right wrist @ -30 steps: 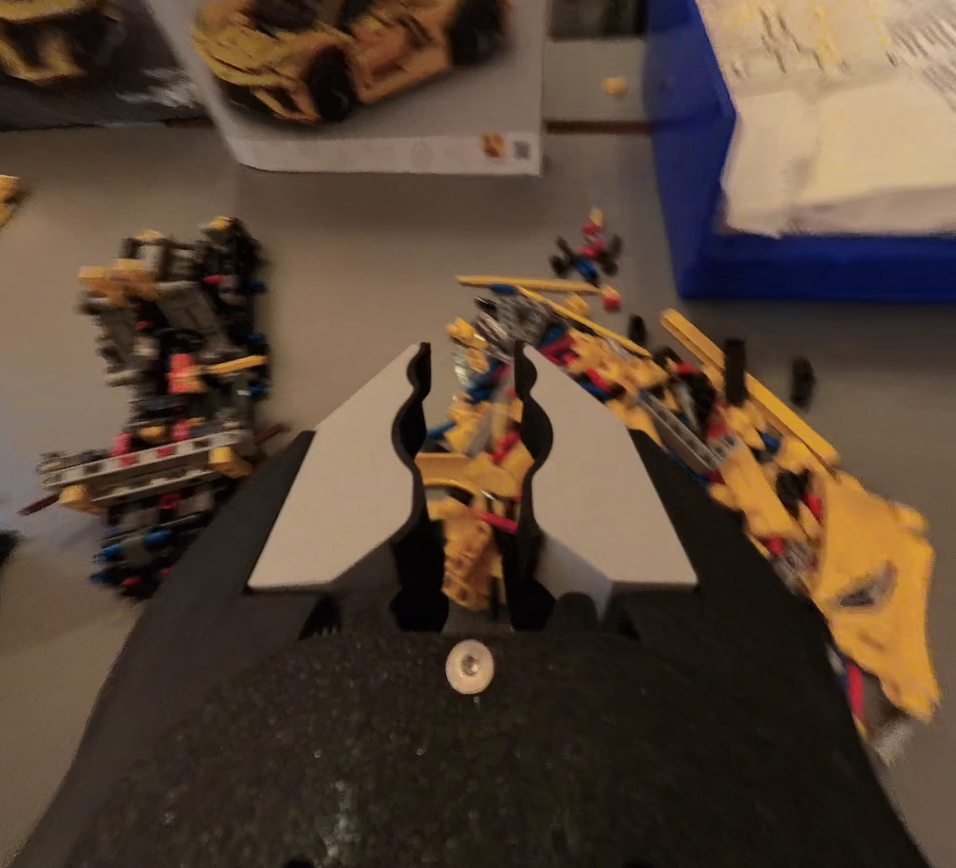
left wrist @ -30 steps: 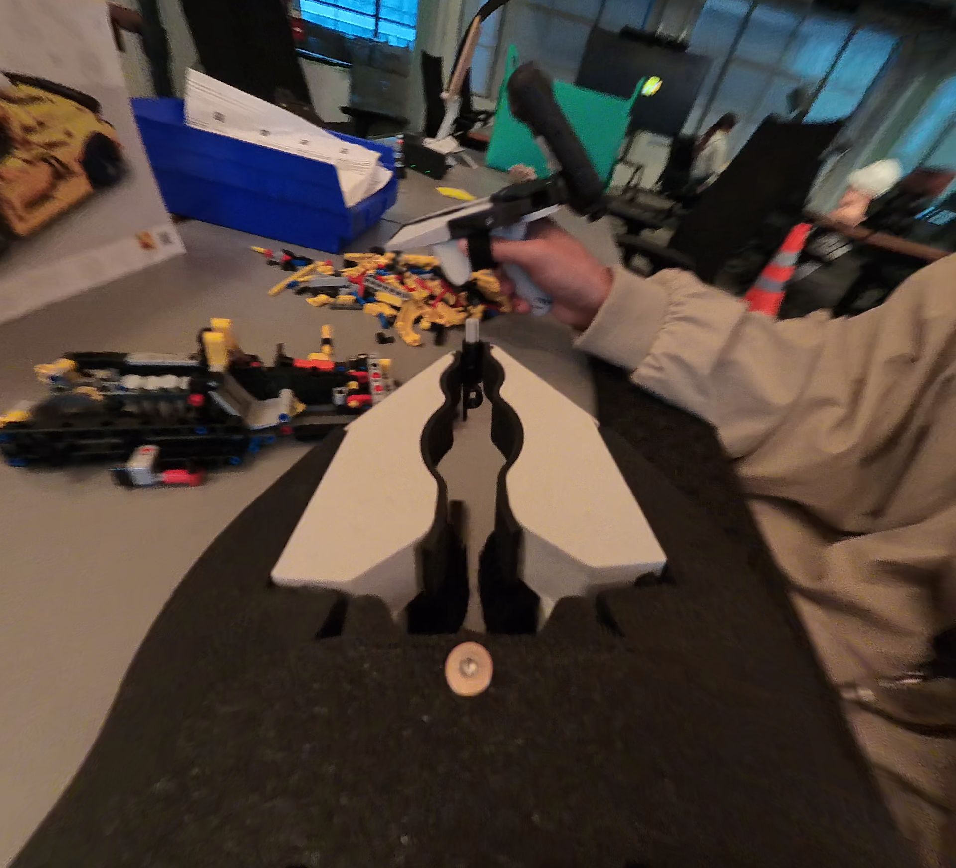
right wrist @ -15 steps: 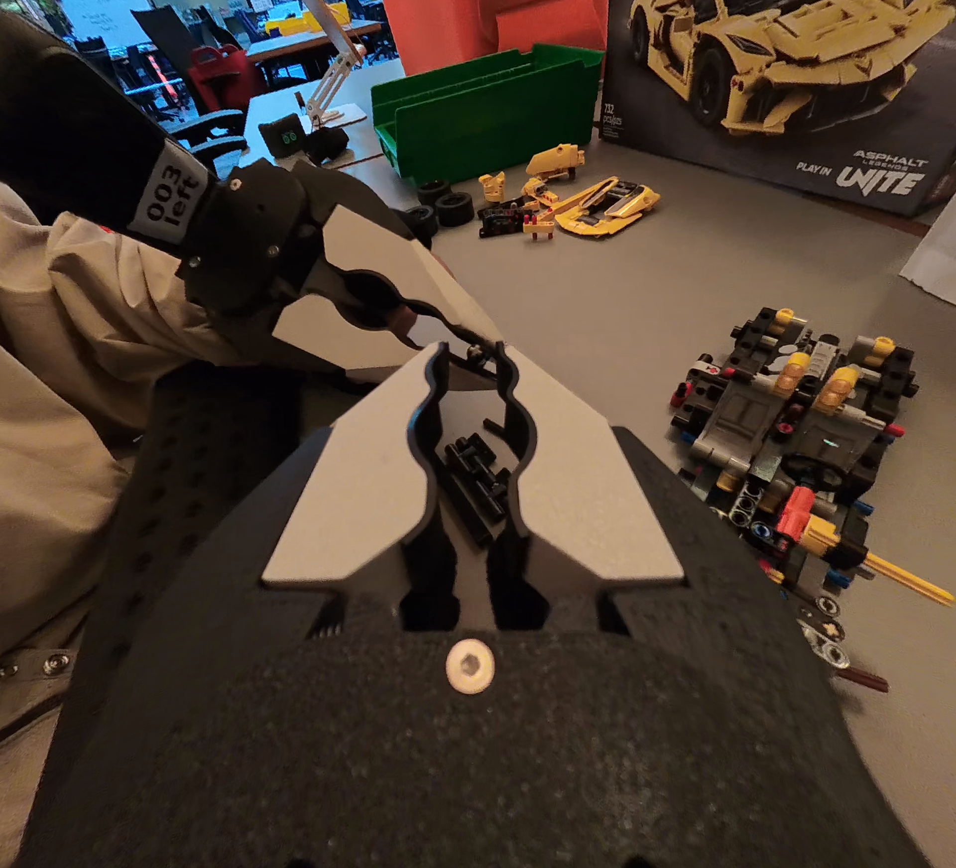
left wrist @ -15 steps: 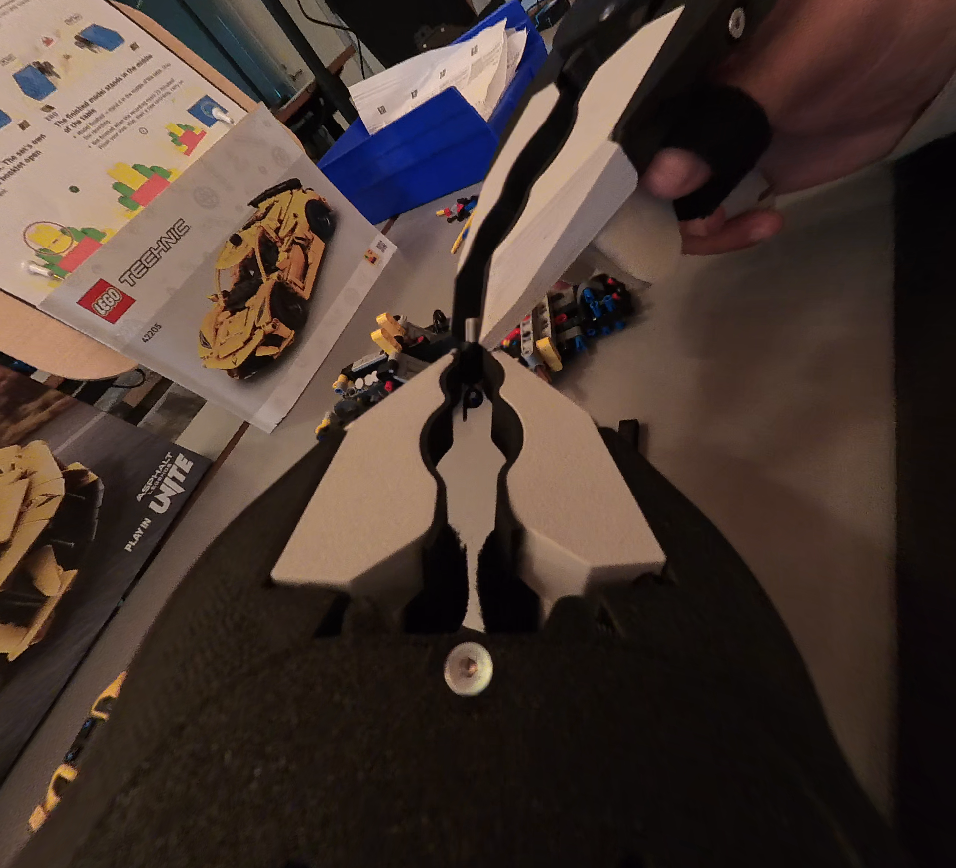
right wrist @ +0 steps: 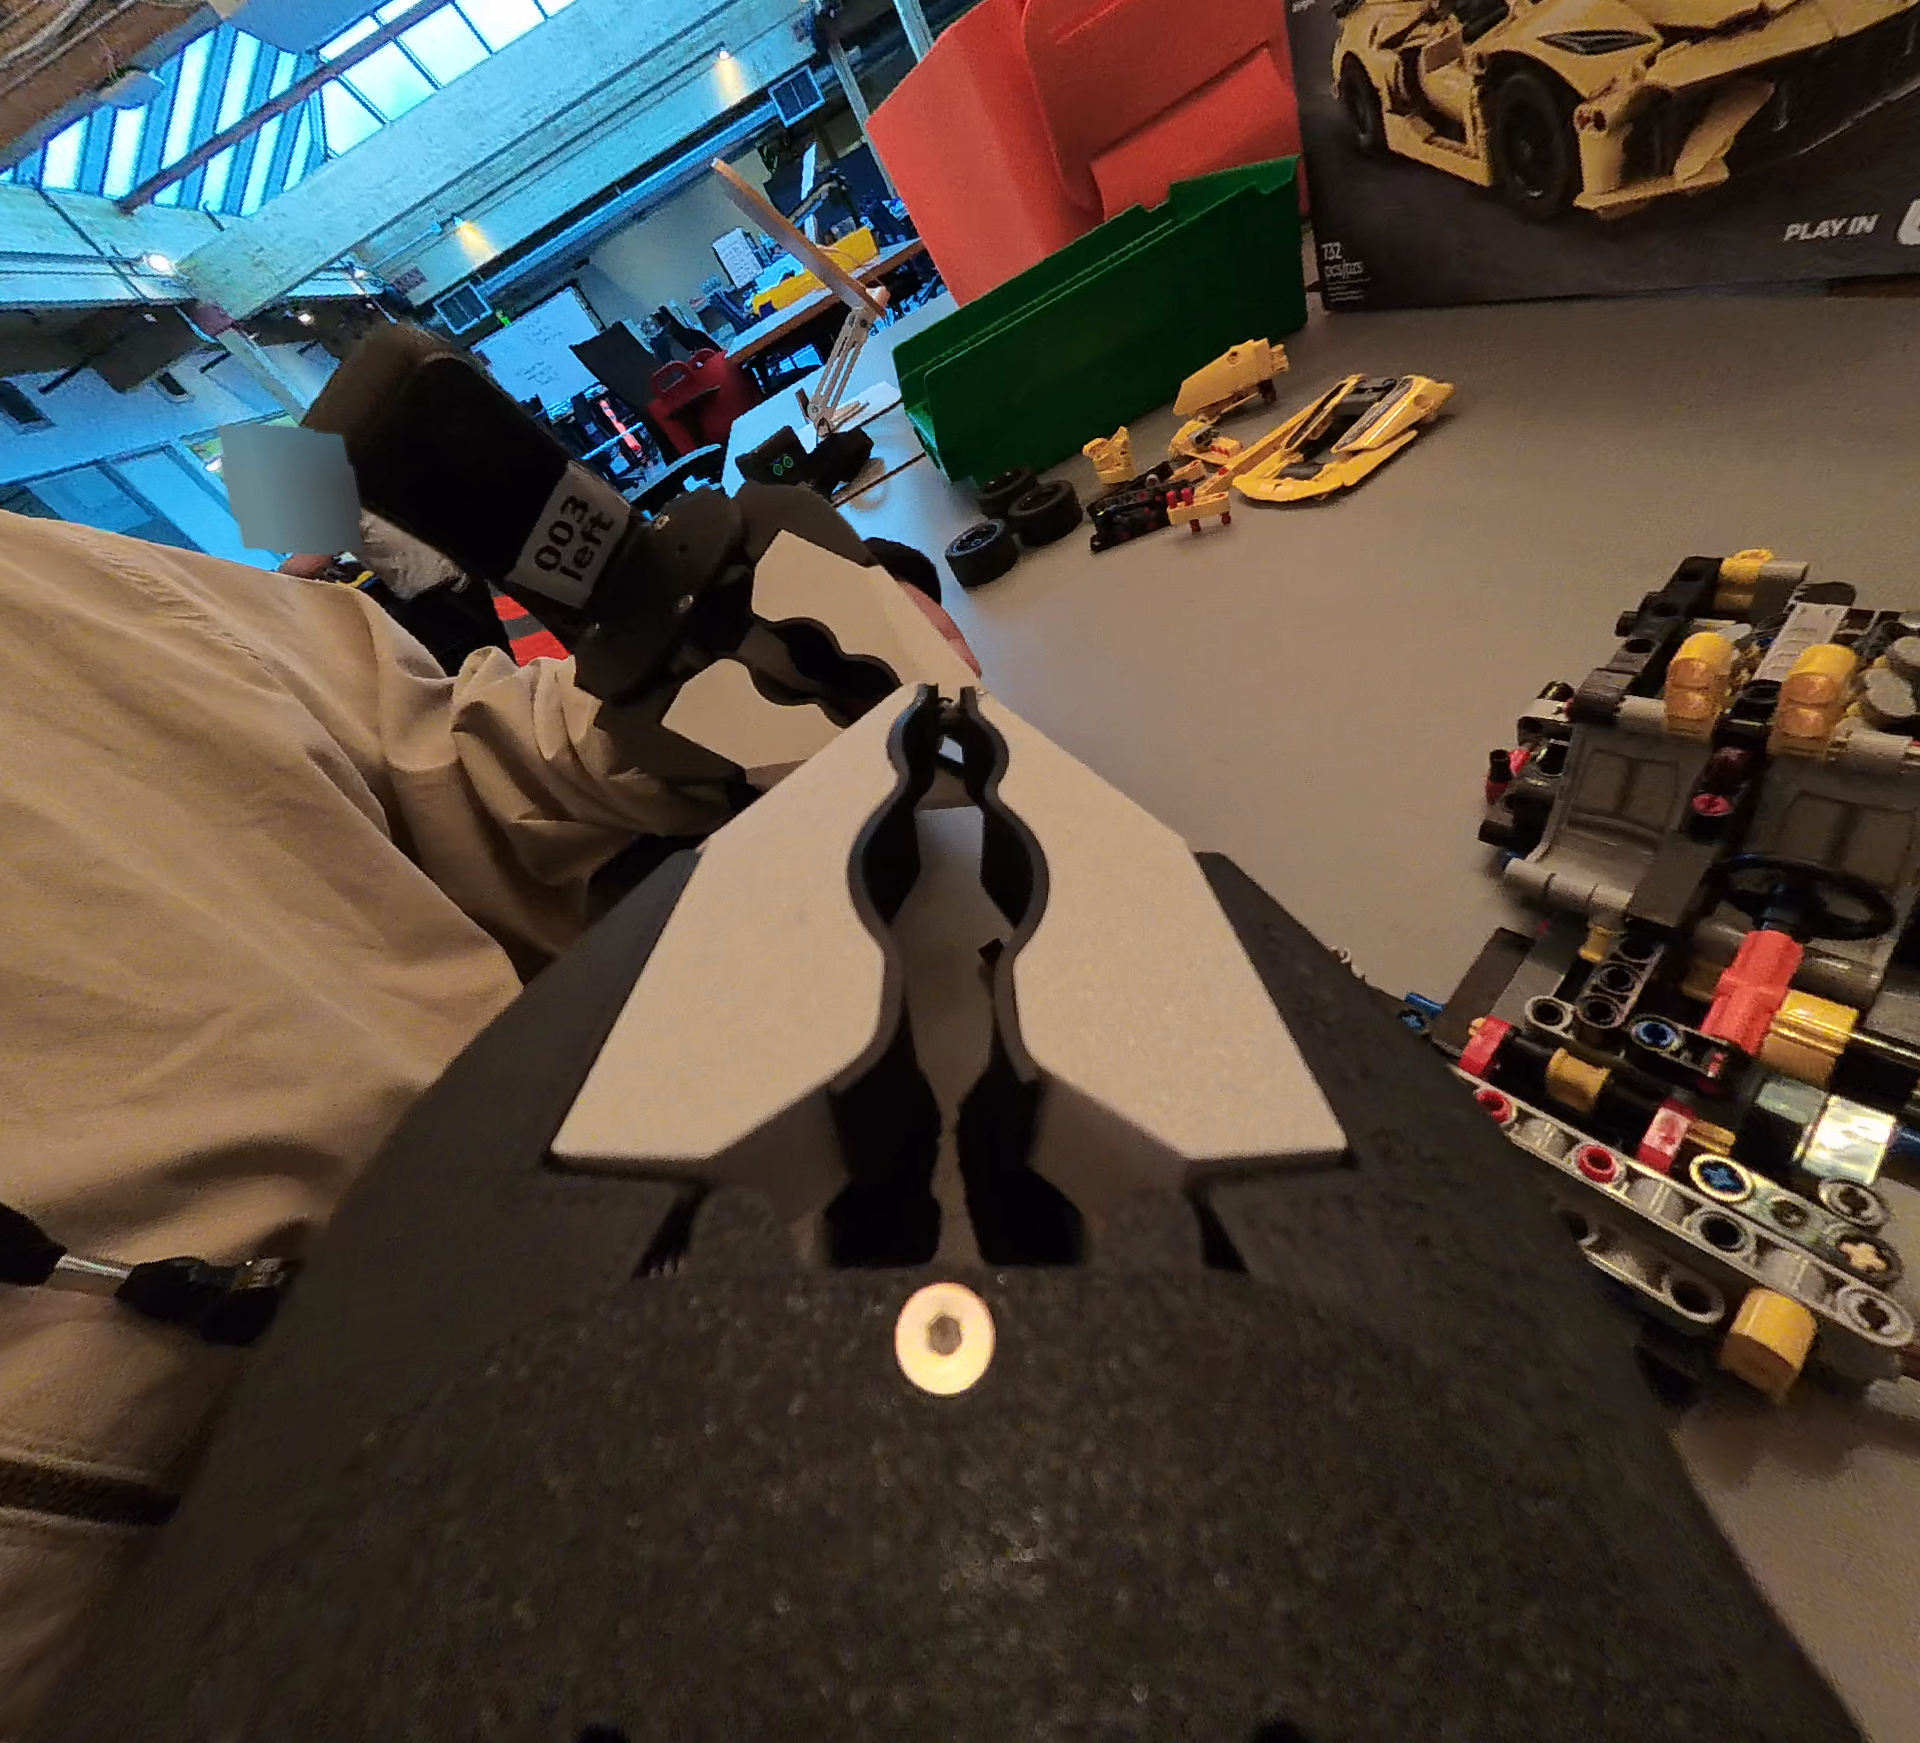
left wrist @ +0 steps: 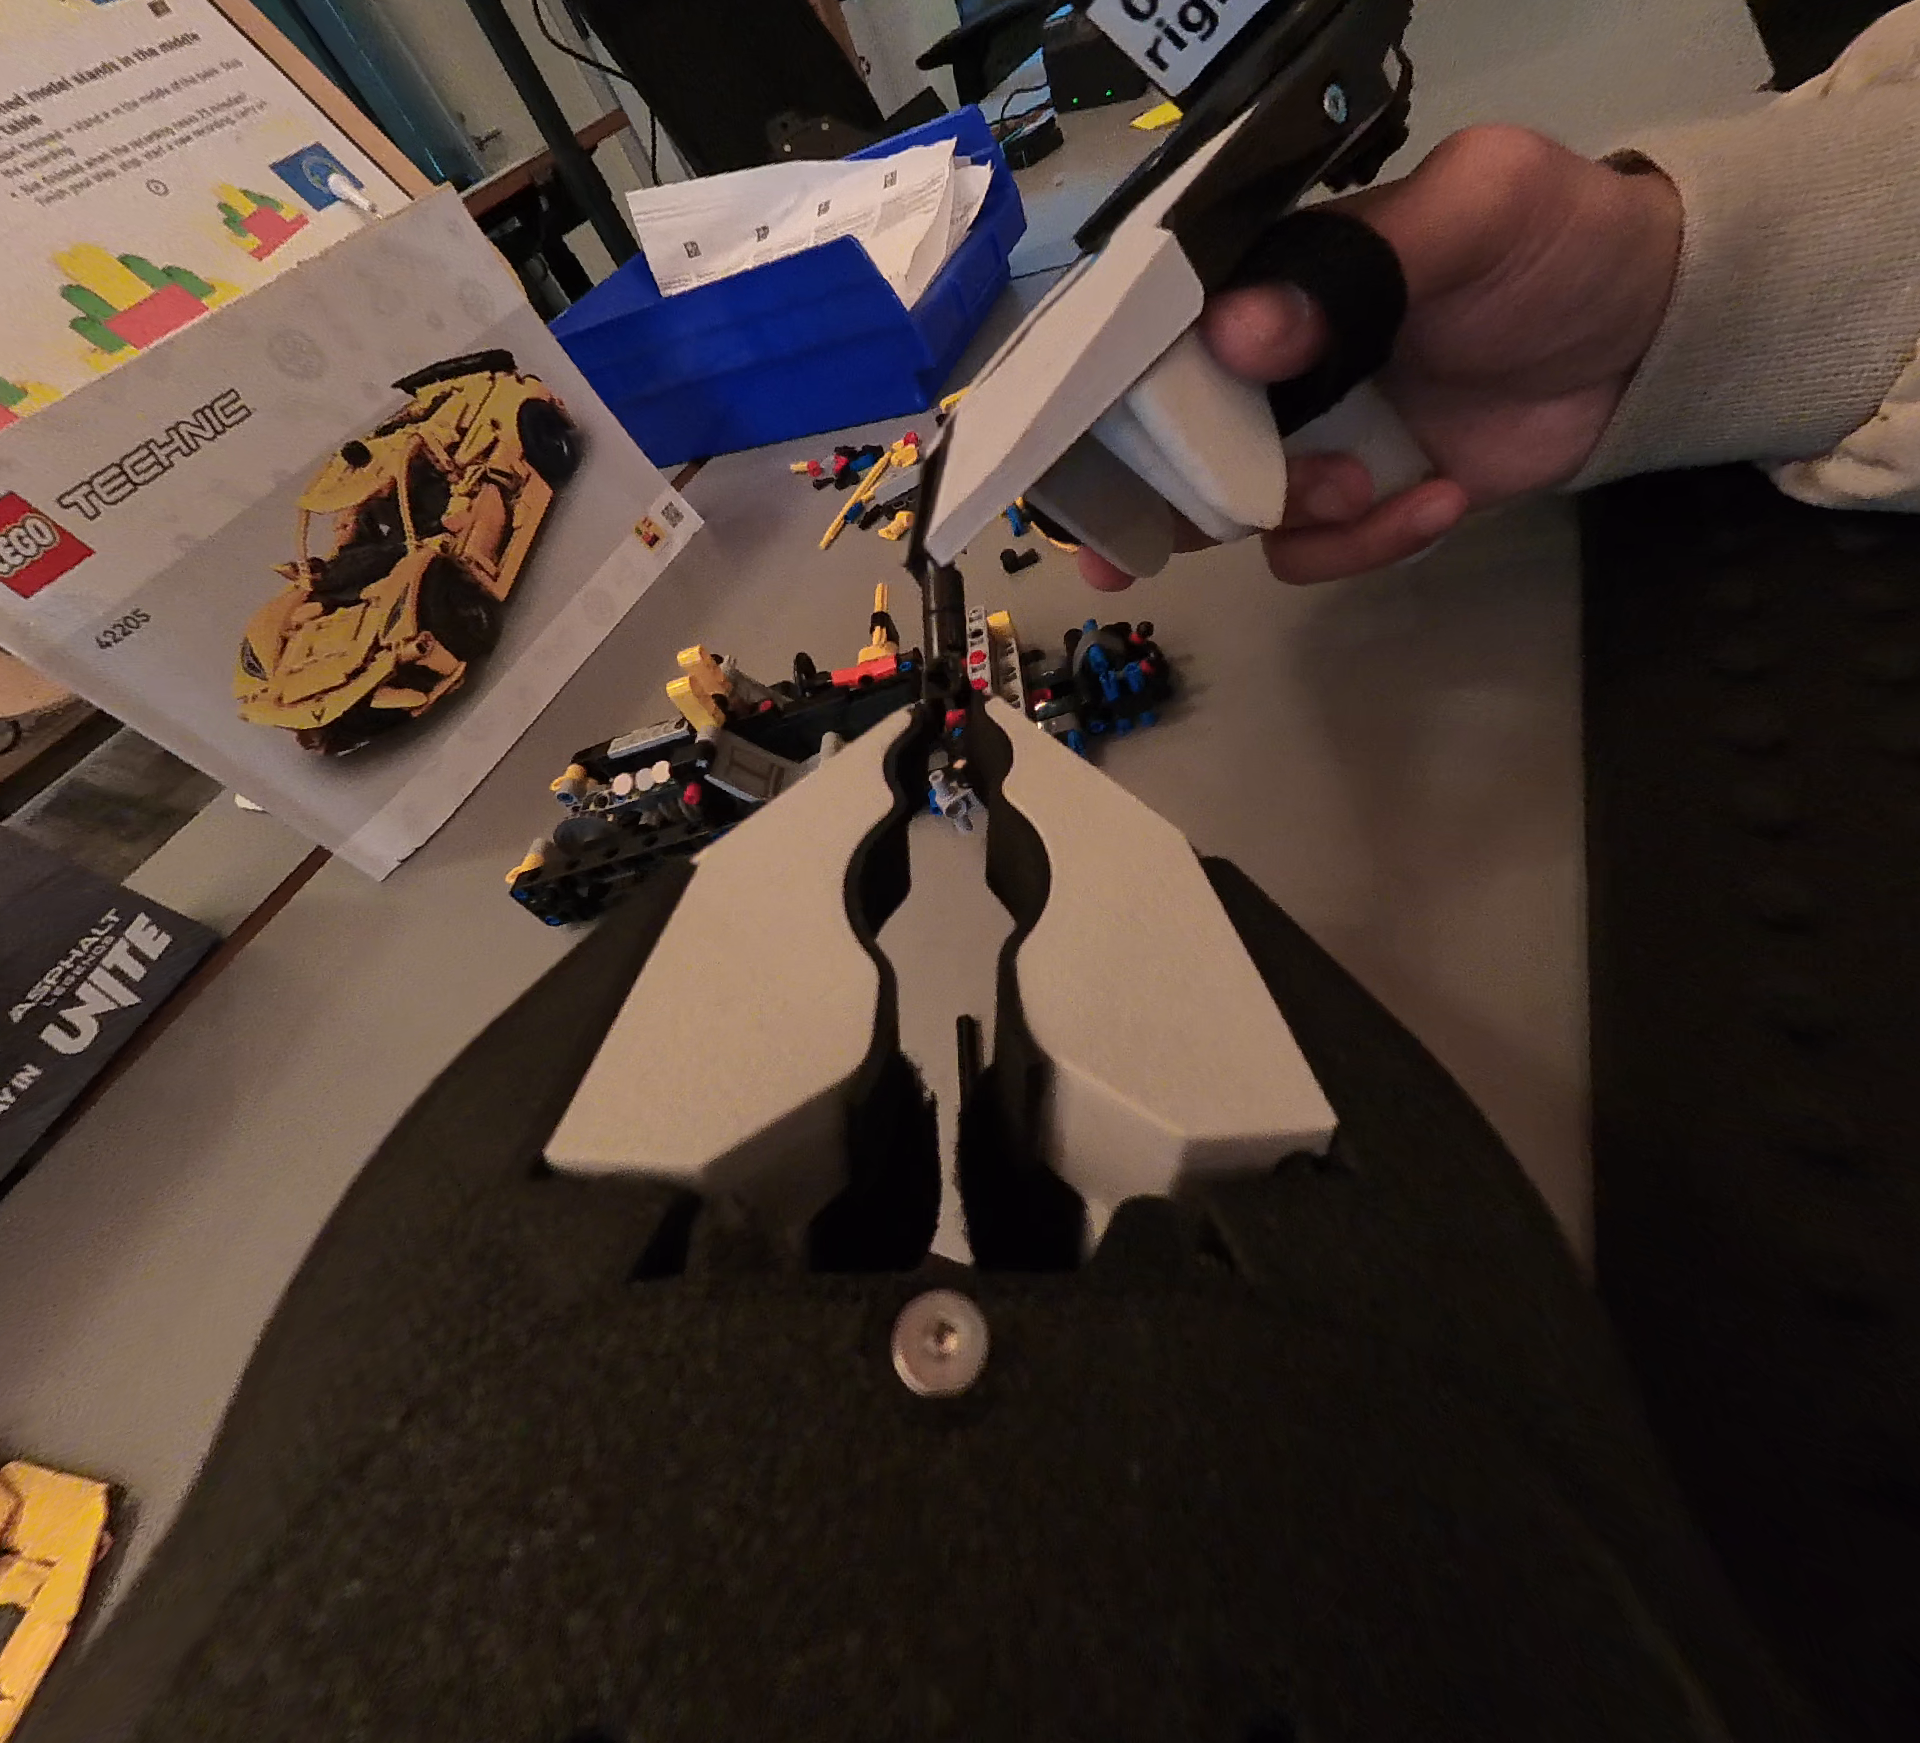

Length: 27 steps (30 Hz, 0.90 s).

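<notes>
Both claws, left claw (left wrist: 943, 725) and right claw (right wrist: 943, 714), pinching tip to tip one small black pin (left wrist: 943, 604) above the tabletop (left wrist: 1351, 758); liable to slip and drop among loose bricks (left wrist: 883, 488).

Dim indoor, skylight glow, fisheye-warped edges

On the grey table (left wrist: 1382, 862), the half-built black toy-brick car chassis (left wrist: 727, 768) lies mid-surface. Behind it a scatter of small yellow and black loose bricks (left wrist: 873, 478) lies before the blue plastic bin (left wrist: 790, 343), which holds white folded paper sheets (left wrist: 810, 218). Left of the chassis a printed instruction booklet (left wrist: 343, 530) leans upright. Toward the far edge, the green plastic bin (right wrist: 1101, 343) stands before the red plastic carrier (right wrist: 1091, 104), beside the large cardboard set box (right wrist: 1600, 52); three black rubber toy wheels (right wrist: 1013, 519) and yellow toy-brick body panels (right wrist: 1320, 436) lie in front of it.
</notes>
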{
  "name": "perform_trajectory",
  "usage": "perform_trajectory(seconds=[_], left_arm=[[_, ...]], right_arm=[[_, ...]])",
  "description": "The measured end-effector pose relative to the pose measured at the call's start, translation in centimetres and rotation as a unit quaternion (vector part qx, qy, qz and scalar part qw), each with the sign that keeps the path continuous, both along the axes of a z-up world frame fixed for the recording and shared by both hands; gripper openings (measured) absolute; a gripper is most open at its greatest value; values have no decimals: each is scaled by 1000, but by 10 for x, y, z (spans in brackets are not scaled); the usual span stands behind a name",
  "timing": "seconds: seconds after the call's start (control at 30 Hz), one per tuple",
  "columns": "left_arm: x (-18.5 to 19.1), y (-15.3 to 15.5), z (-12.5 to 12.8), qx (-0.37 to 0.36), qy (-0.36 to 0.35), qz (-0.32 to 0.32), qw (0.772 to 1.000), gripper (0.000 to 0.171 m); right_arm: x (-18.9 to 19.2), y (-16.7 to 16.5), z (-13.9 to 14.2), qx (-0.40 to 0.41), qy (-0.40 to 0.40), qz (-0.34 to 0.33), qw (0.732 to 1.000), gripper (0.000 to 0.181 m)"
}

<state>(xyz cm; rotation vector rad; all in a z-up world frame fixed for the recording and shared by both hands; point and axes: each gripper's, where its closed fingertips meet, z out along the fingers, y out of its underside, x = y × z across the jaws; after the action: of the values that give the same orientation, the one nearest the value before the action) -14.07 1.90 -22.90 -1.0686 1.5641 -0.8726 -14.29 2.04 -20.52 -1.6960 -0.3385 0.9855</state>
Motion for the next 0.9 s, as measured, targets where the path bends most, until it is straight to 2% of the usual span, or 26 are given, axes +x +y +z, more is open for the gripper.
perform_trajectory(seconds=[0.1,0.17,0.27,0.37,0.47,0.6,0.77,0.83,0.9], left_arm=[[-5,-15,1,-48,7,-56,997,4],[-10,-25,5,-99,12,-98,990,1],[-16,-33,12,-165,14,-142,976,1],[-21,-41,16,-196,13,-175,965,1],[-24,-49,17,-213,20,-203,955,1],[-31,-62,19,-218,25,-243,945,1],[-31,-63,17,-169,17,-236,957,0],[-35,-63,20,-179,15,-247,952,0],[-40,-56,20,-186,13,-244,952,0]], right_arm=[[-5,-7,4,15,9,29,999,6],[-8,-11,7,28,6,43,999,17],[-15,-22,12,31,24,84,996,14],[-17,-22,9,21,27,91,995,15],[-26,-32,15,10,60,132,989,8],[-36,-46,18,0,65,178,982,6],[-34,-51,15,-9,40,197,980,6],[-23,-50,26,4,70,189,980,6],[27,-50,63,58,176,146,972,5]])
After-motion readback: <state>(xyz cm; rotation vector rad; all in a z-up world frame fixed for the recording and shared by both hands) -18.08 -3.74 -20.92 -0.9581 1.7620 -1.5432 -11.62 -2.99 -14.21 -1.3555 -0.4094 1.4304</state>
